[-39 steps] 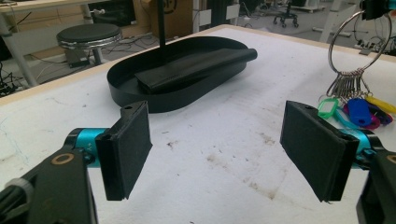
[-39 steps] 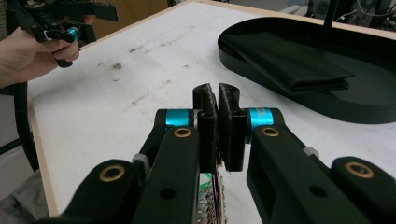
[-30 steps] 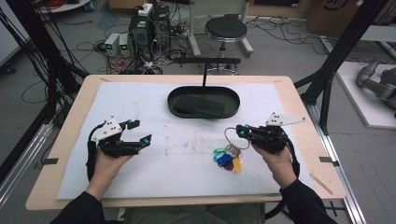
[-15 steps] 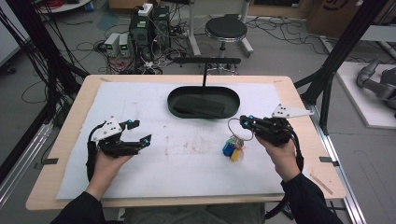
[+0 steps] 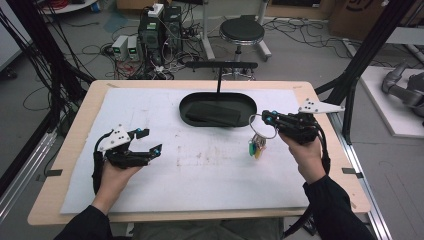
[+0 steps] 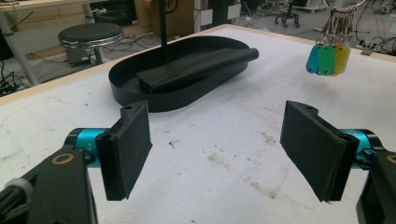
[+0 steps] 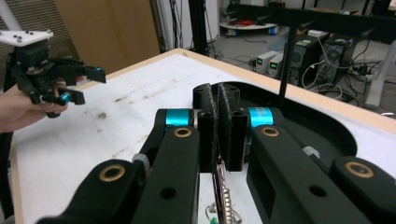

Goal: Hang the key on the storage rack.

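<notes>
Above the stained white table (image 5: 210, 175), the right gripper (image 5: 267, 119), jaws clamped on the key ring (image 5: 262, 131), hangs its tags clear; probably carrying toward the black tray (image 5: 190, 101); the left gripper (image 5: 150, 142) waits wide open, empty.

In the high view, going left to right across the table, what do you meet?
Left hand-held gripper, jaws open → black oval tray with a dark flat object in it → bunch of coloured key tags hanging from a metal ring → right hand-held gripper, shut on the ring.
</notes>
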Demonstrator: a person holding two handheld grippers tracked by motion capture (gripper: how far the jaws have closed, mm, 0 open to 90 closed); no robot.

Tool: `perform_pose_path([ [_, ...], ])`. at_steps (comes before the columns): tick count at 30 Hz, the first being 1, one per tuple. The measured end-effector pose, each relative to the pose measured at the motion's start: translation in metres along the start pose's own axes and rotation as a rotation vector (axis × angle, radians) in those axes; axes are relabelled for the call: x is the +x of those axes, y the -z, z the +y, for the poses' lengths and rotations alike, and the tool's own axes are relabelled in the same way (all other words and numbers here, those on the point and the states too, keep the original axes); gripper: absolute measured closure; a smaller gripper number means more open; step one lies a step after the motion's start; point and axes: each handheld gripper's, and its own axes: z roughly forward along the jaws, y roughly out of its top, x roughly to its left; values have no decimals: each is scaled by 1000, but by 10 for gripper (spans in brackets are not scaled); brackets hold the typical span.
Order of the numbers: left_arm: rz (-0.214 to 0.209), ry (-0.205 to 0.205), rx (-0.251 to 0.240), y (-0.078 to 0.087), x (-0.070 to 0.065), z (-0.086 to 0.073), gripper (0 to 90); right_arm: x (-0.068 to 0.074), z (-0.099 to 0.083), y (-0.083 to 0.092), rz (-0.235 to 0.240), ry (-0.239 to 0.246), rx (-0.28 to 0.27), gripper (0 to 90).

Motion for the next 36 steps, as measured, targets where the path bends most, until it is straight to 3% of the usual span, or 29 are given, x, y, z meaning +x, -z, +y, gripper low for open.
perform_pose_path([
  [16, -1, -4, 0, 0, 0, 0, 245, -15, 33, -12, -12, 26, -29, 874],
  [36, 1, -4, -7, 2, 0, 0, 245, -35, 58, -37, -62, 25, -40, 874],
])
